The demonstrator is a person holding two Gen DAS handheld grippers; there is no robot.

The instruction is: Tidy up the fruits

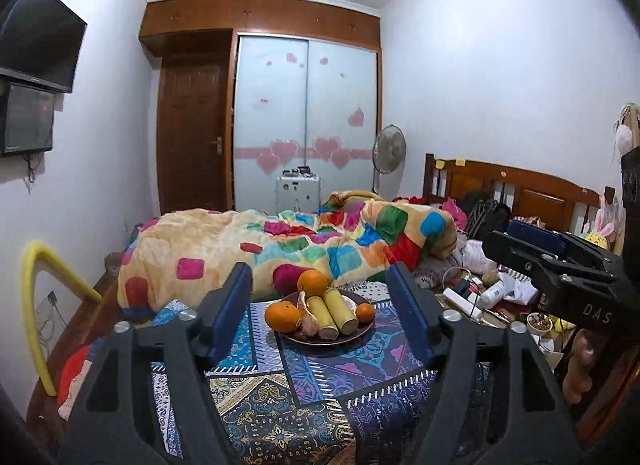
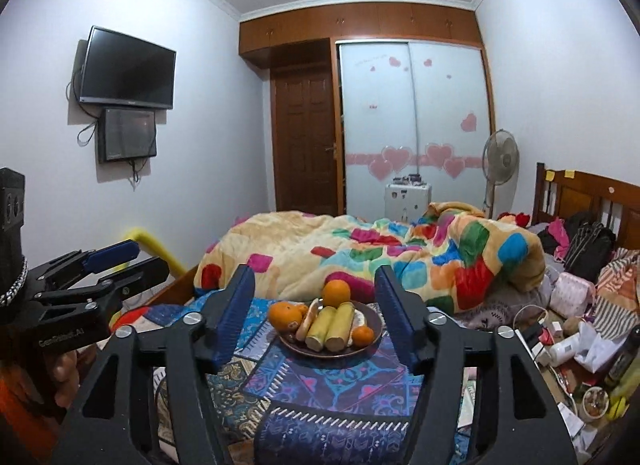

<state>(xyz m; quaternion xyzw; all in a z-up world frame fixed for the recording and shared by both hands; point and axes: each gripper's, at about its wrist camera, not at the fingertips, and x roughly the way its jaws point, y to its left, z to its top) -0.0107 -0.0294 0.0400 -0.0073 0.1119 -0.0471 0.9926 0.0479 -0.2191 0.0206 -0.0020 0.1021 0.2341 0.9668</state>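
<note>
A dark round plate (image 1: 362, 331) (image 2: 374, 319) sits on the patterned blue bedspread. It holds three oranges, the biggest one (image 1: 313, 283) (image 2: 336, 293) at the back, two yellow-green stalk pieces (image 1: 338, 311) (image 2: 334, 327) and a peeled piece (image 1: 308, 319). My left gripper (image 1: 320, 297) is open and empty, its blue pads framing the plate from the near side. My right gripper (image 2: 316, 297) is open and empty too, likewise short of the plate. Each gripper shows in the other's view, the right (image 1: 532, 243) and the left (image 2: 116, 255).
A rumpled colourful quilt (image 1: 280, 241) (image 2: 400, 249) lies just behind the plate. Clutter of cables, bottles and papers (image 1: 488, 293) (image 2: 572, 345) fills the right. A yellow foam rail (image 1: 36, 305) runs along the bed's left edge. A wooden headboard (image 1: 520, 189) stands at the right.
</note>
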